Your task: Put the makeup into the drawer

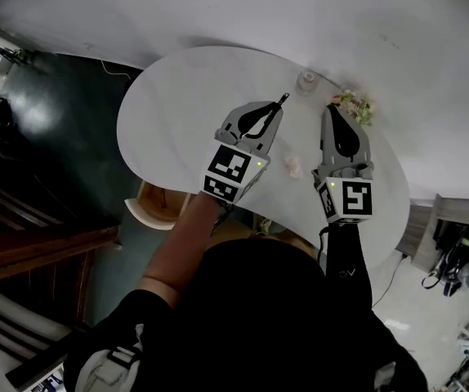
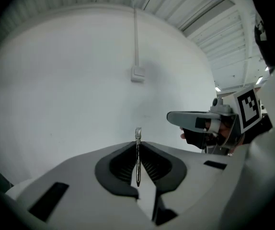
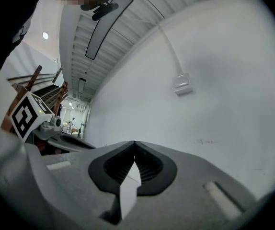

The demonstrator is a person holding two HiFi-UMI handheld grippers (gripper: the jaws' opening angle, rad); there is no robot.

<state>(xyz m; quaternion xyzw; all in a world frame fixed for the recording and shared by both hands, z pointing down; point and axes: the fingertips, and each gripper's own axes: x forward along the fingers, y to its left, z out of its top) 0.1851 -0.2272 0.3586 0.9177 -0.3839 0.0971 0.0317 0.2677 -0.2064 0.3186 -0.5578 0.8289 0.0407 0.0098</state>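
Both grippers are raised toward a plain white wall, above a white oval table point(image 1: 177, 104). My left gripper point(image 1: 277, 109) is shut on a thin makeup stick point(image 1: 283, 99). In the left gripper view that stick point(image 2: 138, 150) stands upright between the pads, its silvery tip poking just past the left gripper's point(image 2: 138, 142) fingertips. My right gripper point(image 1: 331, 109) is level beside it on the right, shut, and the right gripper view shows nothing between the right gripper's point(image 3: 135, 143) pads. A pale wooden drawer point(image 1: 154, 208) shows below the table's near edge.
On the table lie a small pinkish item point(image 1: 293, 167), a clear glass jar point(image 1: 306, 80) and a small bunch of flowers point(image 1: 355, 106) at the far right. A wall switch point(image 2: 137, 73) with a cable duct is ahead. Dark floor and wooden stairs lie to the left.
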